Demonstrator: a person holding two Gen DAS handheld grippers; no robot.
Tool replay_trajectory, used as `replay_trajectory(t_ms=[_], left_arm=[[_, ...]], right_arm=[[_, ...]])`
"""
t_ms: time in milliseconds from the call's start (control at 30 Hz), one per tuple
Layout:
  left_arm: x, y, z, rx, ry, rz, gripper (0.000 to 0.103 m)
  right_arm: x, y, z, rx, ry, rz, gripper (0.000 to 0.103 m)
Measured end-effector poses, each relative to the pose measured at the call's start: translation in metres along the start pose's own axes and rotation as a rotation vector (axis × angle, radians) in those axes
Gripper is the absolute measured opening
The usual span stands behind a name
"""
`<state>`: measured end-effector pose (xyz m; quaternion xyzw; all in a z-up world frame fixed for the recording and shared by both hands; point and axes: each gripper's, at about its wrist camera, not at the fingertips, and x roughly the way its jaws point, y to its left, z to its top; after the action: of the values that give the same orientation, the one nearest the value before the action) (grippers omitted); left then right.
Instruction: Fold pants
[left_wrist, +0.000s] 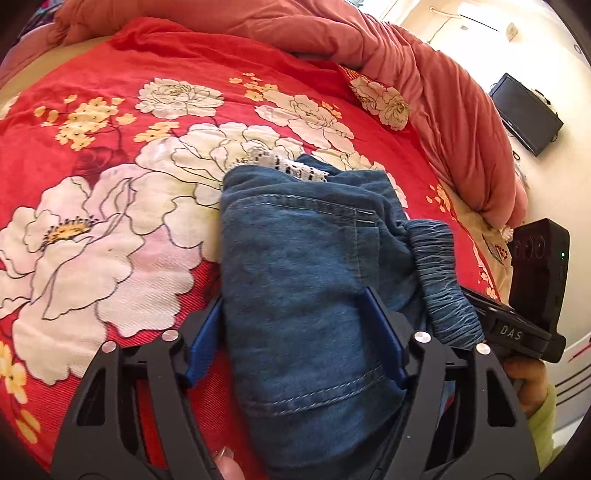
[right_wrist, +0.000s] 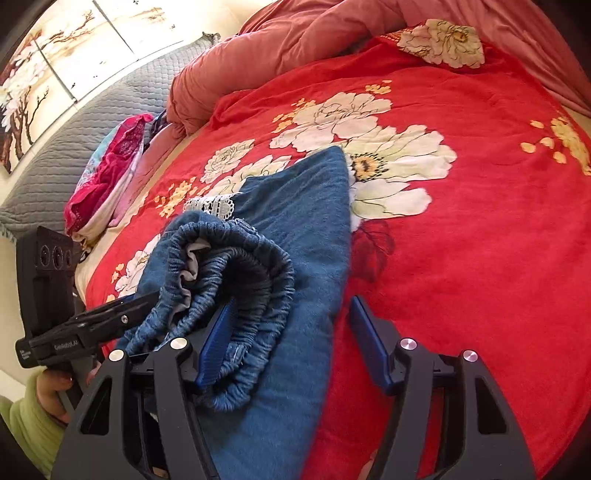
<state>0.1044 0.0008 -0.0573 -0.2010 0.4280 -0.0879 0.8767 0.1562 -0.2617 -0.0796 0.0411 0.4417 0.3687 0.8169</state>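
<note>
A bed covered by a red blanket (left_wrist: 110, 122) printed with large white flowers fills both views. On it, nearest the cameras, lies a folded pair of blue denim pants (left_wrist: 303, 266).

The left gripper (left_wrist: 295, 325) straddles the near end of the bundle: its blue fingers (left_wrist: 382, 332) stand partly spread, the denim between them, one pad at the left edge of the fold and the other lying on top of the cloth; whether they press it I cannot tell.

The right gripper (right_wrist: 291, 339) sits at the pants' gathered elastic waistband (right_wrist: 240, 280). Its left finger lies against the waistband roll, its right finger stands apart over the blanket beside the pants.

Past the pants, a strip of white lace (right_wrist: 214, 203) shows at their far edge. Farther beyond the pants lie a rumpled salmon quilt (left_wrist: 424, 74) and a grey quilted headboard (right_wrist: 92, 122).
</note>
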Motion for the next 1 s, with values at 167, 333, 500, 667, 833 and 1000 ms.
replay_trajectory(t_ms=[167, 333, 500, 667, 833, 1000], left_arm=[[0.001, -0.011, 0.000, 0.034, -0.017, 0.031, 0.047], [-0.009, -0.025, 0.004, 0.111, -0.050, 0.060, 0.037], [-0.020, -0.027, 0.023, 0.122, -0.080, 0.033, 0.037], [-0.021, -0.027, 0.044, 0.140, -0.099, 0.030, 0.037], [-0.014, -0.022, 0.063, 0.154, -0.104, 0.032, 0.037], [-0.006, -0.018, 0.083, 0.164, -0.112, 0.032, 0.037]], right_arm=[[-0.001, 0.009, -0.005, -0.040, -0.042, 0.038, 0.029], [-0.015, 0.031, -0.002, -0.136, -0.111, 0.014, 0.020], [-0.024, 0.039, 0.013, -0.170, -0.158, 0.019, 0.019], [-0.019, 0.038, 0.034, -0.174, -0.182, 0.014, 0.019], [-0.010, 0.036, 0.055, -0.172, -0.198, 0.000, 0.019], [0.000, 0.034, 0.073, -0.175, -0.201, -0.016, 0.019]])
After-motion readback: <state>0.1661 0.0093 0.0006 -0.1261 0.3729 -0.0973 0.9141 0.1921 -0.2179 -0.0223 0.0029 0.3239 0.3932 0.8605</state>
